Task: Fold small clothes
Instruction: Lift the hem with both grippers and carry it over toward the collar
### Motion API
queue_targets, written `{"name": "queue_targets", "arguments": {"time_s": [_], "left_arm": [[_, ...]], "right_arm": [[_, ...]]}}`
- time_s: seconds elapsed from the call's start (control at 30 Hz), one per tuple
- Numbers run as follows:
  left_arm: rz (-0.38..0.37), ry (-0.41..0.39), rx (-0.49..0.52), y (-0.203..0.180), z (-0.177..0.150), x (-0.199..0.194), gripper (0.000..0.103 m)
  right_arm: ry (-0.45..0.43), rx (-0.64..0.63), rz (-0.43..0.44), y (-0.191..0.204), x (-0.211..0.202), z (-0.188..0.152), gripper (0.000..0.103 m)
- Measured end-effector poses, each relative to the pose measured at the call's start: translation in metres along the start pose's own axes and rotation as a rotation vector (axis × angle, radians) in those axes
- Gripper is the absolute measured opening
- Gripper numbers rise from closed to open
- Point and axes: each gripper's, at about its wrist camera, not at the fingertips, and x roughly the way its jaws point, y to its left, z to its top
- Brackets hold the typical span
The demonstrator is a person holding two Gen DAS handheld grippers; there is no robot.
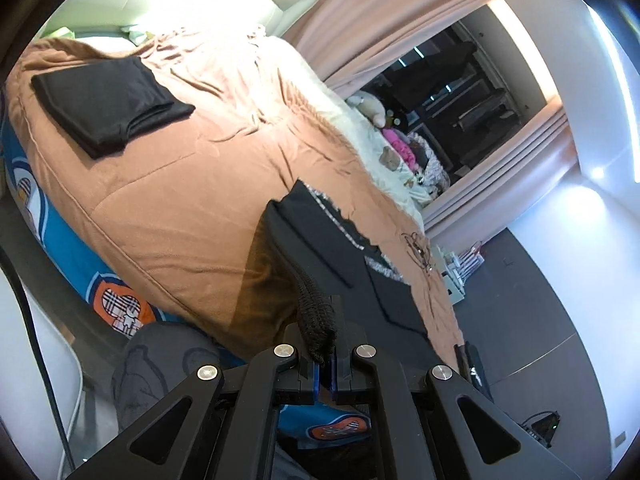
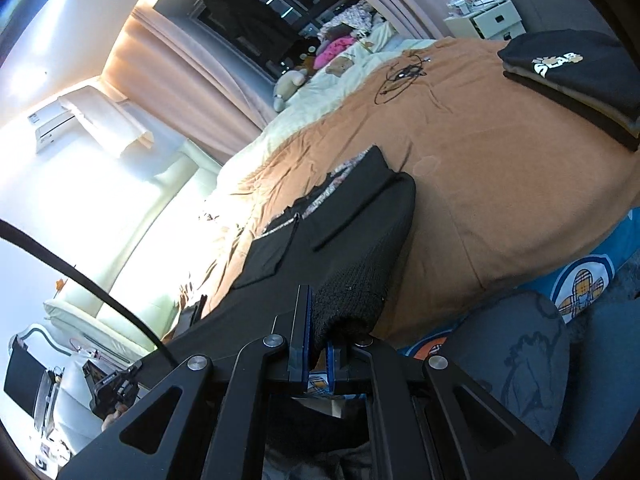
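Observation:
A black garment (image 1: 340, 256) with a sparkly trim lies stretched over the near edge of the brown bedspread (image 1: 180, 184). My left gripper (image 1: 326, 364) is shut on its ribbed knit hem (image 1: 316, 316). In the right wrist view the same garment (image 2: 340, 224) runs away from me, and my right gripper (image 2: 318, 356) is shut on another part of its knit hem (image 2: 352, 292). Both grippers hold the hem at the bed's near side.
A folded black garment (image 1: 108, 108) lies at the bed's far left. A stack of folded dark clothes (image 2: 576, 80) with a printed logo lies at the right. A tangled cable (image 2: 404, 74), soft toys (image 2: 292, 84) and a white drawer unit (image 2: 484, 18) are beyond.

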Motion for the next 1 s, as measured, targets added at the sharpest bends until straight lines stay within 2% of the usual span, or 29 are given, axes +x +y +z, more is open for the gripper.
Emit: {"name": "queue_targets", "arguments": {"time_s": [0.17, 0.37, 0.47, 0.77, 1.0], "left_arm": [[0.001, -0.012, 0.023, -0.004, 0.008, -0.006, 0.002], [0.025, -0.003, 0.079, -0.025, 0.040, 0.019, 0.003], [0.041, 0.000, 0.112, -0.040, 0.058, 0.040, 0.003], [0.074, -0.006, 0.127, -0.057, 0.117, 0.101, 0.003], [0.107, 0.024, 0.152, -0.067, 0.156, 0.167, 0.003]], "right_arm": [[0.000, -0.020, -0.009, -0.009, 0.004, 0.015, 0.002], [-0.002, -0.058, -0.020, -0.001, 0.030, 0.054, 0.002], [-0.009, -0.069, -0.029, 0.003, 0.048, 0.074, 0.002], [0.007, -0.107, -0.067, 0.012, 0.118, 0.130, 0.002], [0.035, -0.120, -0.121, 0.021, 0.180, 0.167, 0.002]]}}
